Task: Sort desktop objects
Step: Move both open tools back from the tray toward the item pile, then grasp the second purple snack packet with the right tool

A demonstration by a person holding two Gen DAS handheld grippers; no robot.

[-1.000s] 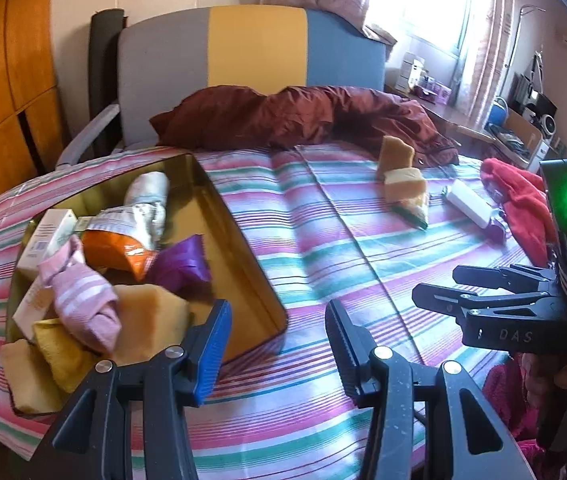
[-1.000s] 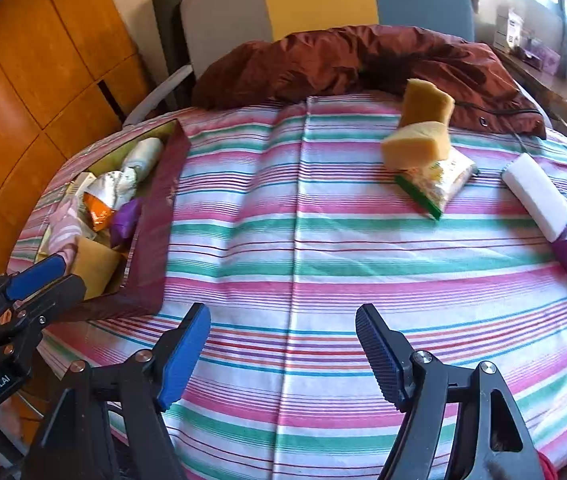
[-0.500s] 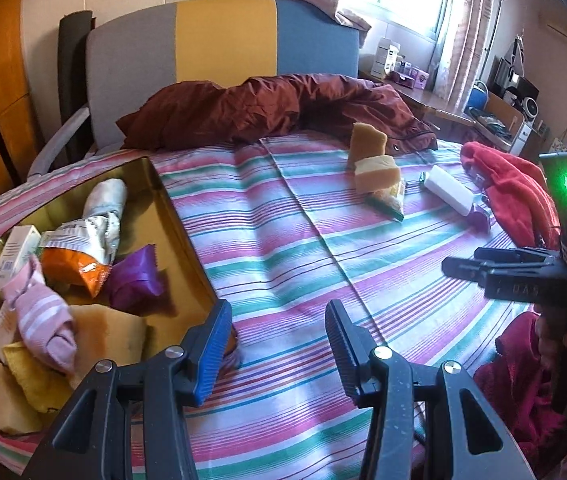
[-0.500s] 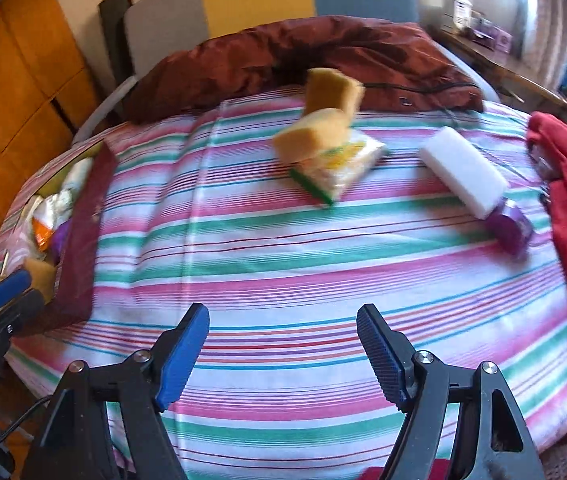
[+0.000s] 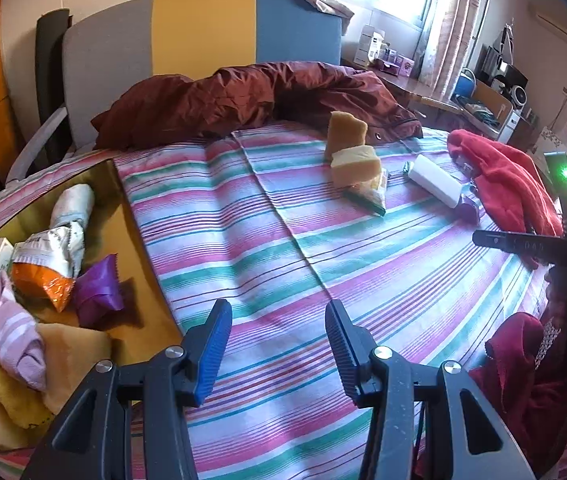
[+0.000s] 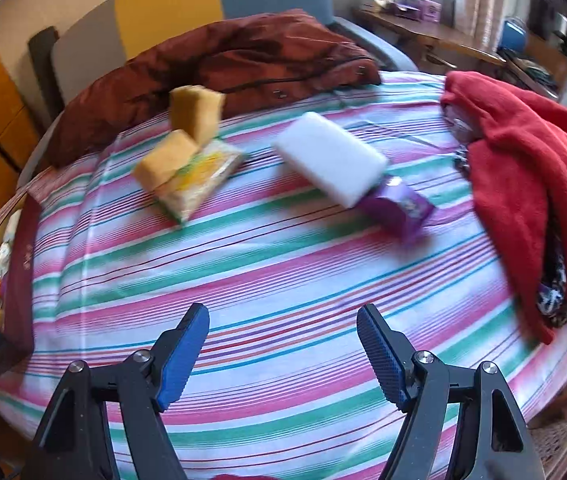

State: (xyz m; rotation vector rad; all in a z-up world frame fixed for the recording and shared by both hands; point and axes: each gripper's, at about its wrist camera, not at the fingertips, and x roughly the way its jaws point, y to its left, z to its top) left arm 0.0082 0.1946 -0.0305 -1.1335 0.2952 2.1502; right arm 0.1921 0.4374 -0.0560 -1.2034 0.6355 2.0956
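Both tongs [image 5: 277, 346] [image 6: 283, 350] (nothing gripped) gape above tablecloth [image 6: 267, 264].

a lived-in home room — a round table under a pink-and-green striped cloth [image 5: 283, 240], a grey, yellow and blue upholstered chair [image 5: 203, 40], floral curtains [image 5: 443, 20] at a sunlit window, a cluttered wooden side desk [image 6: 443, 36].

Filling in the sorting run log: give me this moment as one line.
left gripper: open, empty | right gripper: open, empty | gold metal tin: partly filled | white foam block, yellow sponges: on striped tablecloth
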